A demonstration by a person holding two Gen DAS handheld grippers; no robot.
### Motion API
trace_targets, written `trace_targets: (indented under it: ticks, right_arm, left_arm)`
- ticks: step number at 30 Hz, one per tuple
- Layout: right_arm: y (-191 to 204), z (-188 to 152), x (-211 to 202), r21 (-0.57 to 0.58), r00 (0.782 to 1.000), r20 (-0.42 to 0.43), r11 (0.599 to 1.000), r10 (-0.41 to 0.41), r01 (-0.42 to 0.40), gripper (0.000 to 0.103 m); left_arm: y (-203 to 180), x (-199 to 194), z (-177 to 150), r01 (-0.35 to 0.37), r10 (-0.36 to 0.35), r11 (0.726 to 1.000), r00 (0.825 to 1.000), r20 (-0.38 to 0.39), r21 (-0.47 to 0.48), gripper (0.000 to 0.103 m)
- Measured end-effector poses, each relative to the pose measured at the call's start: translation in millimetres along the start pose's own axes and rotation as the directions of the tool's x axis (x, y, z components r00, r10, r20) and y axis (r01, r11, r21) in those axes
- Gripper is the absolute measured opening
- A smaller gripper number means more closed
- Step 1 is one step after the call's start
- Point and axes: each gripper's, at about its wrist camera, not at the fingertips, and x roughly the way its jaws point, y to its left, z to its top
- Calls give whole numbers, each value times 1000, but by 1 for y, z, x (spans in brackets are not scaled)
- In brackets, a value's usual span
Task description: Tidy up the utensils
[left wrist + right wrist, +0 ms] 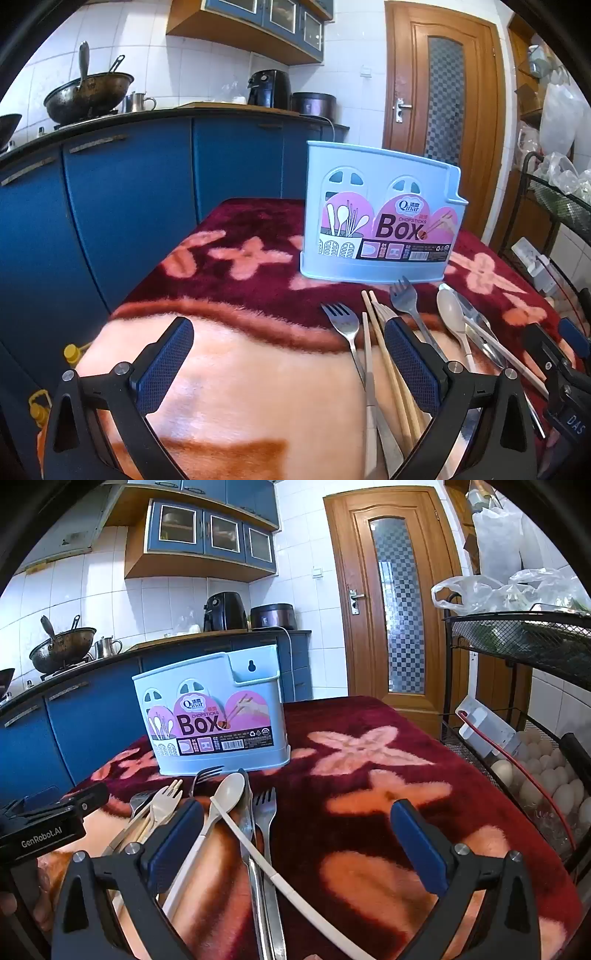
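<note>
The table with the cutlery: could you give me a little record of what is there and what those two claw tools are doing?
Surface: table under a red floral blanket
Container: light blue chopsticks box, upright, nothing seen in it
Loose items in front of it: metal forks, wooden chopsticks, beige spoon, lying in a pile
Left gripper: open, holding nothing
Right gripper: open, holding nothing
Progress: nothing sorted yet
</note>
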Motion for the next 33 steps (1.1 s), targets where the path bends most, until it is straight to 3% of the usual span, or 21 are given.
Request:
trace_targets:
  ticks: [33]
  right_arm:
    - [0, 0, 1, 1, 1000, -2, 1000, 0, 0, 103]
  left_arm:
    - [0, 0, 0, -5, 5, 1000, 1000, 0, 11, 103]
